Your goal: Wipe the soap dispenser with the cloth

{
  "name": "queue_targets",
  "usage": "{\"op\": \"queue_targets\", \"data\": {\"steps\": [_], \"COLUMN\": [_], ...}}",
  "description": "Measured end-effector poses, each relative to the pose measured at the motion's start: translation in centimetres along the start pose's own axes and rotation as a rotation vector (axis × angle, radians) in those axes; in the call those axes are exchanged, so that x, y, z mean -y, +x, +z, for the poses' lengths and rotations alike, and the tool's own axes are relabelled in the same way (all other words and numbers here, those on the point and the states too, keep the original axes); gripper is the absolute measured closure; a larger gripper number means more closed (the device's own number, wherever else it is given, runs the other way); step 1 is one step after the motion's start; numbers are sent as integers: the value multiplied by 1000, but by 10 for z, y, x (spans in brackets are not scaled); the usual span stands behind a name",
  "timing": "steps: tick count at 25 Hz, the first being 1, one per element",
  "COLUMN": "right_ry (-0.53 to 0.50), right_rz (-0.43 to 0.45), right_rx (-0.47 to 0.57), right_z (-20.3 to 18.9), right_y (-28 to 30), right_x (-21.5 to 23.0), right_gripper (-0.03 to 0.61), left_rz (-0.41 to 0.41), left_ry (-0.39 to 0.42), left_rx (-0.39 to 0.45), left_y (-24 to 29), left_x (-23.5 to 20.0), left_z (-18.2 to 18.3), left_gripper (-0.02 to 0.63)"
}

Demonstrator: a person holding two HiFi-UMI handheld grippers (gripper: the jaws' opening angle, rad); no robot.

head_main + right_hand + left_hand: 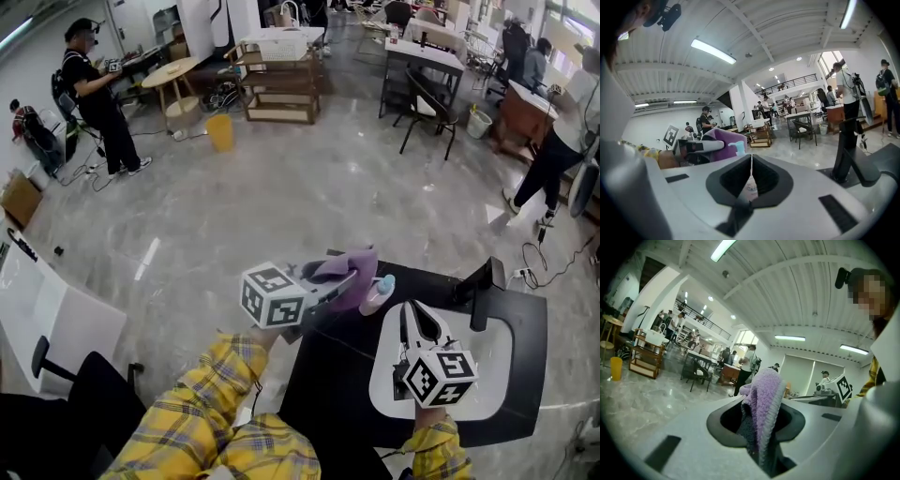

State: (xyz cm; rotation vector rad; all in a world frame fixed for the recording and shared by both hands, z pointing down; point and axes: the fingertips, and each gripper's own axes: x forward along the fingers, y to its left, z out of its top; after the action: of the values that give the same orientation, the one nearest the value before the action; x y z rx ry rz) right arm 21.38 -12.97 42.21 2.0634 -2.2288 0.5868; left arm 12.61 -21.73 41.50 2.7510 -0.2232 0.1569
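My left gripper (343, 281) is shut on a purple cloth (351, 266), which bulges up between its jaws (764, 394). The soap dispenser (378, 293) has a pale body and a light blue pump. It stands at the far side of the black table (511, 314), right beside the cloth. My right gripper (411, 311) hovers over the white mat (492, 361) just right of the dispenser, jaws shut with nothing held. In the right gripper view the closed jaws (751, 169) point towards the blue pump (738, 148), the cloth (723, 139) and the left gripper (701, 146).
A black stand (484, 287) rises from the table's far right. A black chair (89, 394) and a white table (47, 309) stand at the lower left. Further off on the marble floor are a yellow bin (220, 131), a wooden cart (281, 94) and several people.
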Motion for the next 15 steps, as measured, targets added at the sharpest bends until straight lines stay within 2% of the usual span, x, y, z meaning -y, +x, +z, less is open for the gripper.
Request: {"op": "queue_targets", "data": {"steps": [8,11,15], "right_ry": [5,1,5], "right_rz": [26,22,26], "right_rx": [-11,-31,-59], "right_z": [-8,-16,-25], "right_y": [18,26,35], "right_x": [5,5,4], "right_gripper": [571,571,571], "left_rz": [-93,-140,-193], "left_ry": [32,49,33], "left_rx": [-28,-55,-105], "left_y": [17,17,22], "left_x": [5,7,6], "left_z": [0,-2,-11], "left_gripper": [526,526,526]}}
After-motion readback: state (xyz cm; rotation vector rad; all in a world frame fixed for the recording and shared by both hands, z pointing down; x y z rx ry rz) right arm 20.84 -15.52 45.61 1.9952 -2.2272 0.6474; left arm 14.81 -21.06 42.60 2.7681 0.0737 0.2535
